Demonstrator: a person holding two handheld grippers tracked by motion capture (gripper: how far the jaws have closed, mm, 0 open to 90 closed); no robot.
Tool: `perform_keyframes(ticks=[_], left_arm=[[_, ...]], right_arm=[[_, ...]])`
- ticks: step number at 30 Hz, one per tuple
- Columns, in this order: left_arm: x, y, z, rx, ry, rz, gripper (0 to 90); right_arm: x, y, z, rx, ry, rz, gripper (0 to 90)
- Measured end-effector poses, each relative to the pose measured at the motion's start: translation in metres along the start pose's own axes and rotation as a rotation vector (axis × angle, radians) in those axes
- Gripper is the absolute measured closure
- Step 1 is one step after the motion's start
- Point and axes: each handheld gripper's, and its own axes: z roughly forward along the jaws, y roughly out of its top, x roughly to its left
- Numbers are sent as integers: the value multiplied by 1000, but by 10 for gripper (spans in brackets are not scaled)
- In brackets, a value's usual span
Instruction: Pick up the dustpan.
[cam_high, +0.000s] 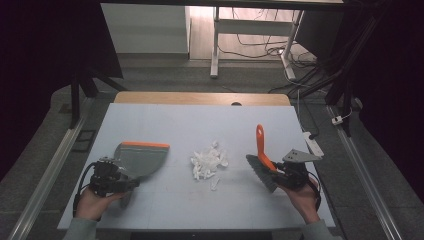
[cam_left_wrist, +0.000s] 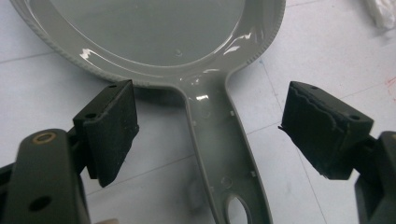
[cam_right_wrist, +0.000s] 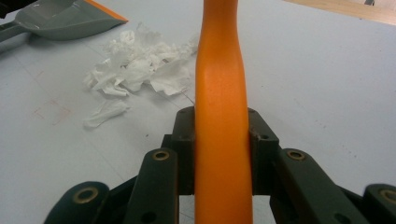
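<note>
Hands come in at the near edge of the white table (cam_high: 150, 210), each with a gripper. The left gripper (cam_high: 112, 179) stands with its jaws wide apart, one on either side of the grey dustpan's handle (cam_left_wrist: 219, 154) and touching neither side of it. The right gripper (cam_high: 287, 176) has its jaws closed tight on the orange handle (cam_right_wrist: 220, 140) of a hand brush (cam_high: 262, 162).

Between the two tools, farther in, lies a pile of torn white paper scraps (cam_high: 207, 162), well apart from both.

Risks, as I judge them: the dustpan (cam_high: 140, 157) is not yet gripped, so a sweep toward it could push it away, and a closure off-centre on the slick, narrow handle could let the pan twist. Light scraps may also scatter under a fast stroke.

The dustpan's long axis runs from its handle at the left gripper toward its orange-edged lip (cam_high: 146, 144), which faces the far side. The brush's handle points away from the person, bristles (cam_high: 260, 172) near the gripper.
</note>
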Motion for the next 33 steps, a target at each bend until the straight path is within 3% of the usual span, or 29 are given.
perform_keyframes(ticks=[11,20,27,33], left_arm=[[2,-2,15,40,-24,-27,198],[2,-2,24,59,-13,-42,234],[3,-2,28,55,-16,-67,326],[2,-1,29,45,-27,-81,458]], right_arm=[[0,-1,2,9,-1,1,700],[1,-1,2,13,-4,-3,700],[0,-1,2,14,-9,0,700],[1,-1,3,16,-8,-3,700]])
